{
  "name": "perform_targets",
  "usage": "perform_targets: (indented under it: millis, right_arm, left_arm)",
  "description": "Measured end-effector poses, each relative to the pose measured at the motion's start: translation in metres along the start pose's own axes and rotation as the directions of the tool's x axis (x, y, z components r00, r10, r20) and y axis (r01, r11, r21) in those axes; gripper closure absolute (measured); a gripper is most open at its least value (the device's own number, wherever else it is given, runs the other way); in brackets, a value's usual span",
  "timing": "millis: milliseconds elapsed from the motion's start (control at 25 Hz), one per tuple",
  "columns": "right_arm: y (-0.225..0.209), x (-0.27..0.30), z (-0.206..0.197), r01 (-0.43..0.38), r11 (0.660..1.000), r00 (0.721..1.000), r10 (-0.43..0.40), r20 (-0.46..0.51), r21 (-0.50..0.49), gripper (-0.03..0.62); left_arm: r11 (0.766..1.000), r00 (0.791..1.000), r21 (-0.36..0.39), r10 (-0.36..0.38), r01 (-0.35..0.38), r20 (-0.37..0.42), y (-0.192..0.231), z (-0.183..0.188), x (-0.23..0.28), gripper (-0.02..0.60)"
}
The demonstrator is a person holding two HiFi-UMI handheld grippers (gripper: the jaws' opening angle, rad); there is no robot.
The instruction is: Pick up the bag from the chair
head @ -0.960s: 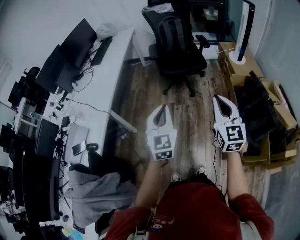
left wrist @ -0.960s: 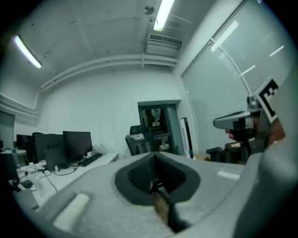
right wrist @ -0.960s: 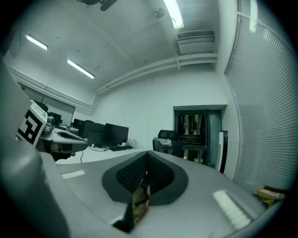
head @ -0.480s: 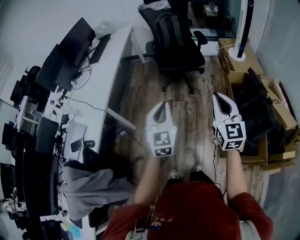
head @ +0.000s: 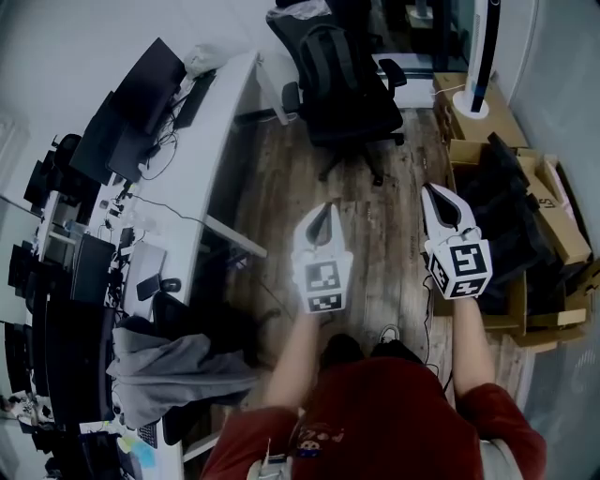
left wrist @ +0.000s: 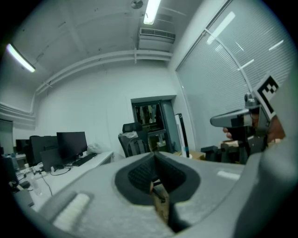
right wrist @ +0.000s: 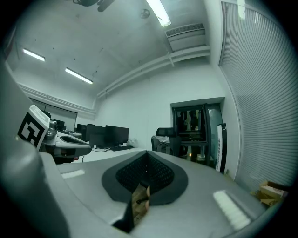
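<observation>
Head view: chair [head: 364,120] on seemingly wooden floor [head: 281,183].

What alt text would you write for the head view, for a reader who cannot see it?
A person in a red top holds the left tool and the right tool, both shut and empty, over a wooden floor; ahead, a black bag sits on a black office chair.

Dim, bluish indoor light from ceiling tubes [left wrist: 150,10], strong fisheye bending — dark vignetted corners, close jaws soft.
</observation>
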State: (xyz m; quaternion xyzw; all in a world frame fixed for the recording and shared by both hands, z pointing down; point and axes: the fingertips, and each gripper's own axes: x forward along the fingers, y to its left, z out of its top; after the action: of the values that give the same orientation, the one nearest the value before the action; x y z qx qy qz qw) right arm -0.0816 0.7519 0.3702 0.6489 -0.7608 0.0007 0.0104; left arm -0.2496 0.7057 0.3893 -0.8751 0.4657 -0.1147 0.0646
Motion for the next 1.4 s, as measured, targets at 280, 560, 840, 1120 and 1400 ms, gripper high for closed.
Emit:
perform_targets:
  millis: [280, 560, 840, 1120, 1400]
  right_arm:
    - [-0.024, 0.011, -0.004, -0.003, 1.0, 1.0, 0.003, -0.002, 0.005, 0.594]
    - [-0.032, 0.051, -0.01, -0.013, 1.0, 1.0, 0.013, -0.023, -0.018, 0.594]
    - [-0.052, 0.124, -0.013, -0.013, 0.999, 0.999, 0.011, -0.047, -0.038, 0.594]
    - [-0.061, 0.221, -0.019, -0.013, 0.999, 0.997, 0.01, -0.072, -0.035, 0.594]
    - [-0.065, 0.312, -0.018, -0.01, 0.999, 0.995, 0.006, -0.098, -0.045, 0.594]
  left_arm:
    - [1.0, 1.0, -0.031, 0.005, -0.005, -0.009, -0.007, 0.0, 0.02, 0.583]
    - [0.999, 1.0, -0.054, 0.001, -0.002, -0.019, 0.009, -0.008, 0.062, 0.583]
    - [0.997, 0.999, -0.074, -0.028, 0.027, -0.02, 0.035, -0.012, 0.13, 0.583]
    - [0.995, 1.0, -0.096, -0.022, 0.02, -0.016, 0.095, -0.016, 0.207, 0.583]
    - [0.992, 0.999, -0.121, -0.029, 0.025, -0.028, 0.155, -0.024, 0.277, 0.583]
